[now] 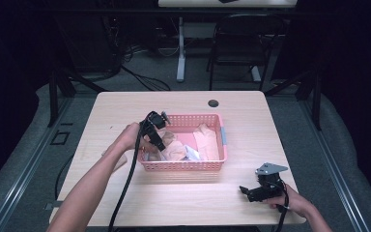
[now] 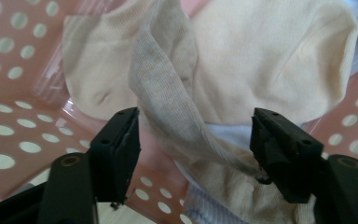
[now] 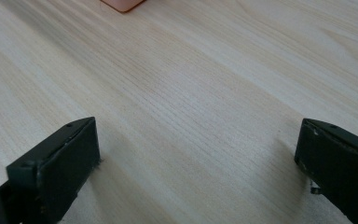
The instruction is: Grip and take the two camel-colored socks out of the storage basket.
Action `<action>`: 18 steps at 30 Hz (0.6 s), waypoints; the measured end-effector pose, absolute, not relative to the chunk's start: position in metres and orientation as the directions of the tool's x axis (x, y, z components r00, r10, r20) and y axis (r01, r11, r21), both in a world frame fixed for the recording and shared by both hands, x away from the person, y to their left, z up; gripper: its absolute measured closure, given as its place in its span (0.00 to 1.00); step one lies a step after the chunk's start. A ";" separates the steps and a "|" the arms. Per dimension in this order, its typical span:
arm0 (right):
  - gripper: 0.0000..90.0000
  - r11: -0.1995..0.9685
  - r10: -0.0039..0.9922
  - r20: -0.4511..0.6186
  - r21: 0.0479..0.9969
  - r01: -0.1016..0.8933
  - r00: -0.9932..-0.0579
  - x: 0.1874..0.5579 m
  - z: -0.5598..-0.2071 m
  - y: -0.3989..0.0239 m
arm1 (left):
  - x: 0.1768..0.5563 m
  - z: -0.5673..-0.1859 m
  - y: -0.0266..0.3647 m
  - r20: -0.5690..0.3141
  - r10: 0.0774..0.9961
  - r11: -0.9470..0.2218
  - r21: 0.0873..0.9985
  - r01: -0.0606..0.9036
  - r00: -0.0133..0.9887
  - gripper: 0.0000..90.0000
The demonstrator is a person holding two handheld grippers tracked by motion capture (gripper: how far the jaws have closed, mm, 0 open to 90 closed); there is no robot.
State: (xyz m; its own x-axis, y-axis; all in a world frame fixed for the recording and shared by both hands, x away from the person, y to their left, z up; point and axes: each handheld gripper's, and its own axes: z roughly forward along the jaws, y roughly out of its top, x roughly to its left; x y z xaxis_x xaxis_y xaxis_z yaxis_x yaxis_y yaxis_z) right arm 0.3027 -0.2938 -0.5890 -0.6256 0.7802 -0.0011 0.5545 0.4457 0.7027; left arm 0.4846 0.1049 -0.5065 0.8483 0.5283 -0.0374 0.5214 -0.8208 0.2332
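We have the left gripper (image 2: pixel 193 140) down inside the pink basket (image 1: pixel 183 166), its jaws spread wide on either side of a raised fold of a beige sock (image 2: pixel 168 88), so the step in hand looks to us like picking that sock out of the pile. To do it well, we would settle the jaws a little lower so the fold sits between the pads rather than at their tips, then close on the fold alone, keeping clear of the pale ribbed cloth (image 2: pixel 228 135) underneath and the basket's wall. The sock is soft, fine-ribbed knit, limp and creased; the basket is stiff plastic pierced with round holes. The right gripper (image 1: pixel 251 192) rests low over the bare wood-grain desk (image 3: pixel 191 93), near its front right, jaws wide apart and holding nothing.
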 end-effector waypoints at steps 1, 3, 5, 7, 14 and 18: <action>0.00 0.445 0.780 -0.001 0.703 0.554 -0.625 0.303 -0.589 -0.294 | 0.483 -0.507 0.105 -0.025 0.528 -0.823 0.228 0.519 0.849 0.48; 0.00 0.446 0.780 -0.001 0.703 0.554 -0.625 0.303 -0.589 -0.294 | 0.482 -0.508 0.105 -0.018 0.534 -0.821 0.229 0.523 0.846 0.58; 0.00 0.447 0.780 -0.002 0.702 0.555 -0.626 0.303 -0.589 -0.294 | 0.481 -0.508 0.107 -0.010 0.538 -0.818 0.235 0.525 0.843 0.64; 0.00 0.447 0.780 -0.002 0.702 0.555 -0.626 0.303 -0.589 -0.294 | 0.479 -0.506 0.110 -0.013 0.552 -0.802 0.263 0.536 0.833 0.77; 0.00 0.445 0.780 -0.001 0.703 0.554 -0.625 0.303 -0.589 -0.294 | 0.472 -0.502 0.115 -0.007 0.576 -0.768 0.337 0.545 0.817 0.94; 0.00 0.445 0.781 -0.001 0.703 0.554 -0.625 0.303 -0.589 -0.294 | 0.466 -0.495 0.119 -0.002 0.586 -0.745 0.391 0.540 0.810 0.95</action>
State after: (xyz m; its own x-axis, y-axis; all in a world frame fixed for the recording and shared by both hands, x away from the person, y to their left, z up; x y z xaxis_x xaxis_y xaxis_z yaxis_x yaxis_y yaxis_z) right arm 0.3027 -0.2938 -0.5891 -0.6251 0.7805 -0.0011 0.5544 0.4451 0.7032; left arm 0.4656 0.1188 -0.4954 0.8104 0.5858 -0.0015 0.5396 -0.7455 0.3913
